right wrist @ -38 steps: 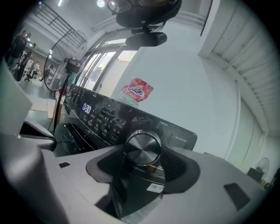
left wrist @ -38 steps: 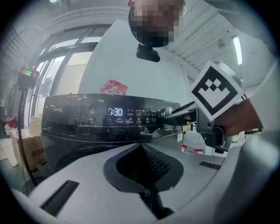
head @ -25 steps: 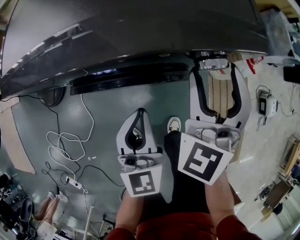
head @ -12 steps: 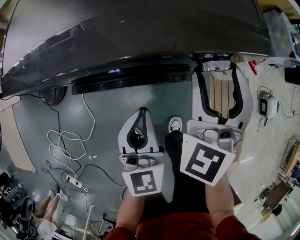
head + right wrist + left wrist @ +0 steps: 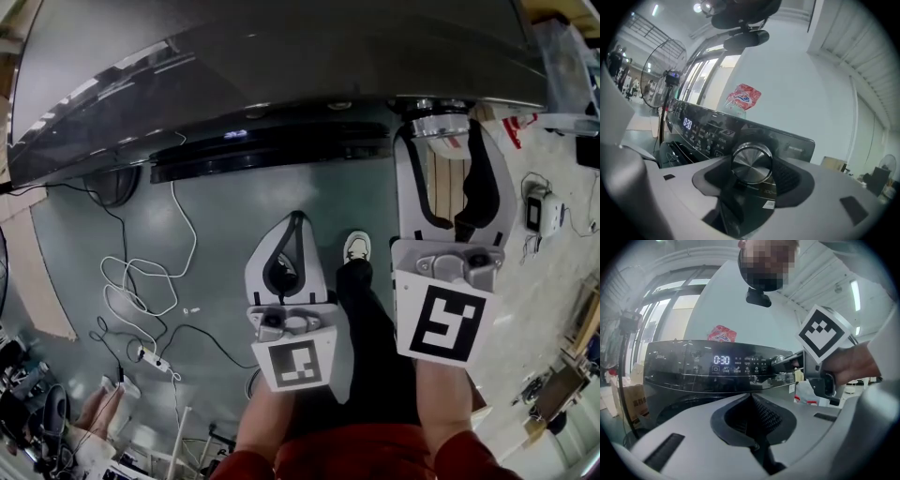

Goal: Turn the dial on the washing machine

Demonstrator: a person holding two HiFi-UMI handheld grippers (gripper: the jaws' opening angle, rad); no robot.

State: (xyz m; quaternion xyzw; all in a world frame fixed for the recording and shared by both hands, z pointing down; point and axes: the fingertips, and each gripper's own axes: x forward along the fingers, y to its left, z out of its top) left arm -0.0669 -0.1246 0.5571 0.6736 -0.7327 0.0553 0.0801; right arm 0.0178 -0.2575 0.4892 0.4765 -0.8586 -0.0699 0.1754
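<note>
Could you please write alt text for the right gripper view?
The right gripper, its fingers having just closed in, clasps the silver dial of a washing machine. Its display glows at left; a red packet lies on top.

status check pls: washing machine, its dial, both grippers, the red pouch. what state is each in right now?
washing machine: powered on; display lit, reads 0:30.
dial: clamped between the right gripper's jaws.
right gripper: shut on the dial; its jaws have just been closing.
left gripper: shut, nothing between its jaws, held back from the washing machine.
red pouch: upright on top of the washing machine.
</note>
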